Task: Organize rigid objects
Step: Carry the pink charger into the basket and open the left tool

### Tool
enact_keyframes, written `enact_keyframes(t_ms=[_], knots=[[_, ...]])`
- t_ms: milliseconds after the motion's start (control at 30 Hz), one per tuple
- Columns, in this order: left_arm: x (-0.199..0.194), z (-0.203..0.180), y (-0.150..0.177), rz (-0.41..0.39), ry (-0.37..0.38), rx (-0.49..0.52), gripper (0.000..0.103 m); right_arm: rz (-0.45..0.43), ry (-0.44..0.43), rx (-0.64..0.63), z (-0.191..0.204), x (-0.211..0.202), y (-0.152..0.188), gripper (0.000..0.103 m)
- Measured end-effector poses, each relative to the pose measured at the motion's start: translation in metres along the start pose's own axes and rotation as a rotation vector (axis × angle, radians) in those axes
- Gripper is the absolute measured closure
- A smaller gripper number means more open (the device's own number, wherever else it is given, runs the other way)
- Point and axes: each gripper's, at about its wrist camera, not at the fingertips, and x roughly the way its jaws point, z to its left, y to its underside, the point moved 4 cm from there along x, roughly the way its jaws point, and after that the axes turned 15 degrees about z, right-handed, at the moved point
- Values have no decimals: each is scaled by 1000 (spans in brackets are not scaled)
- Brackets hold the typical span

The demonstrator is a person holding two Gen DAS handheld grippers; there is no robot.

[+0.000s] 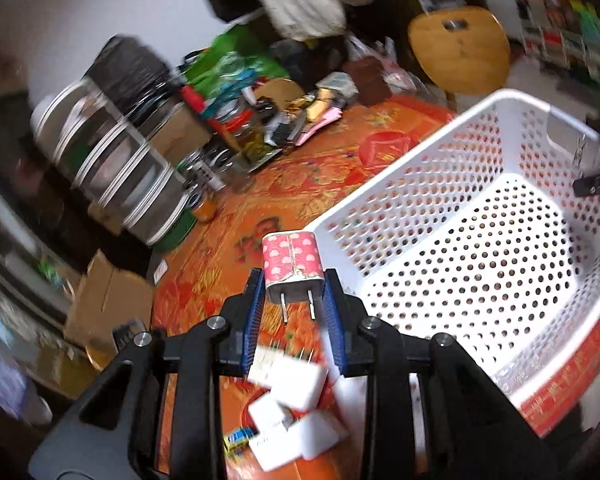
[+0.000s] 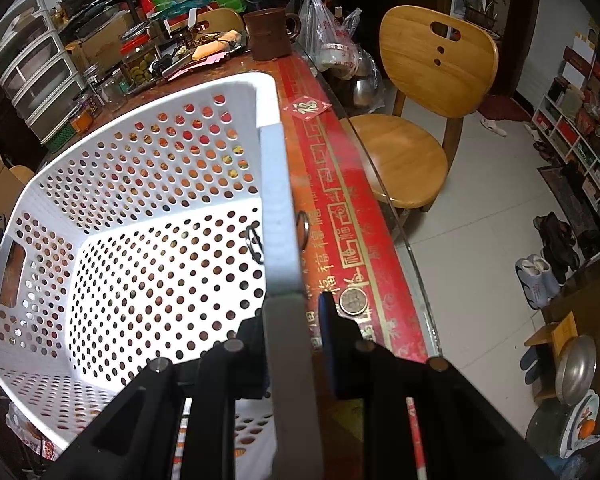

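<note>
Our left gripper (image 1: 294,296) clamps the pink charger (image 1: 292,262); held only near its prongs, it may slip before reaching the white basket (image 1: 400,168).

- Wooden chair (image 2: 428,92) well beyond the right jaws, to their right.
- Brown mug (image 2: 269,34) far ahead of them.
- Drawer unit (image 1: 112,168) ahead-left of the left jaws.

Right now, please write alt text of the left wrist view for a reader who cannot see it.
The left hand-held gripper holds a pink heart-patterned charger plug, prongs toward the camera, above an orange patterned table. An empty white perforated basket stands at right; white chargers lie below.
</note>
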Motion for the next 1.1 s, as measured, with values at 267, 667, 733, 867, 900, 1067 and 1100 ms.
enact_keyframes(t_ms=[267,667,733,867,900,1067,1100], knots=[[36,-53,-27,44,11,100,76,5,0,-2,-1,0,0,84],[79,-114,-59,177,44,260,76,6,-4,-4,0,-1,1,84],[82,-124,-64,189,56,287,76,8,-3,-4,0,0,1,84],[88,-142,-72,215,89,338,76,13,-4,-5,0,0,0,84],[90,-147,-72,224,92,355,76,14,-7,-4,0,0,0,84],[101,-165,-72,270,95,420,76,14,-6,-4,-1,1,0,84],[101,-166,-72,273,99,423,76,14,-7,-4,-1,1,0,84]])
